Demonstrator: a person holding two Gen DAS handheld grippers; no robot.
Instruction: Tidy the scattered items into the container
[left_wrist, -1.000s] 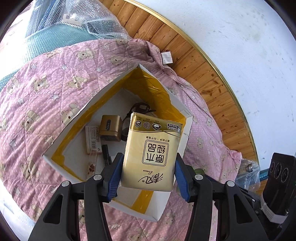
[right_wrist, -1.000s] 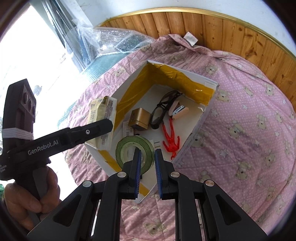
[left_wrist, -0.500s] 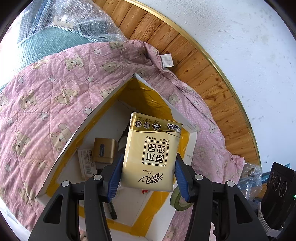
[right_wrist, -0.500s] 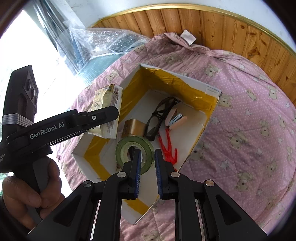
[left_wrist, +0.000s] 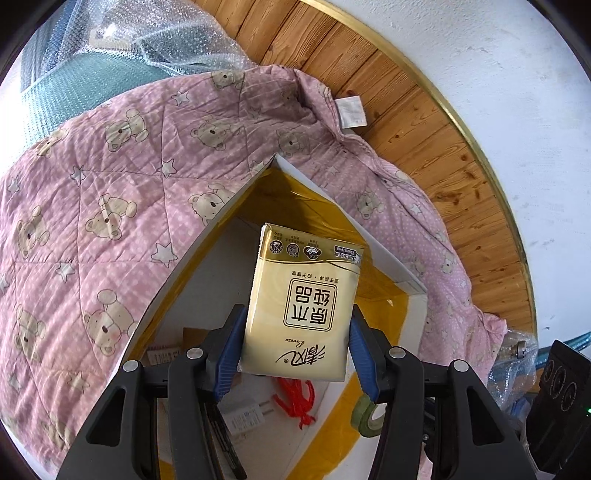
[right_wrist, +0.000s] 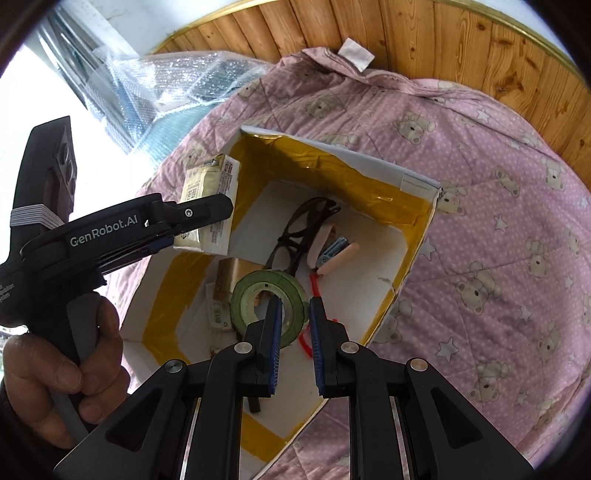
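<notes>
Both grippers have advanced over the box (right_wrist: 417, 181). Left gripper (left_wrist: 297, 341) pinches the tissue pack (left_wrist: 303, 306) ahead above the interior for dropping; right gripper (right_wrist: 293, 325) clamps the green tape roll (right_wrist: 247, 299) likewise.

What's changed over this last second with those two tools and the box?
The left tool carried the tissue pack from the box's edge to above its inside. The right tool kept gripping the green tape roll, moving slightly inward. Nothing was released.
</notes>
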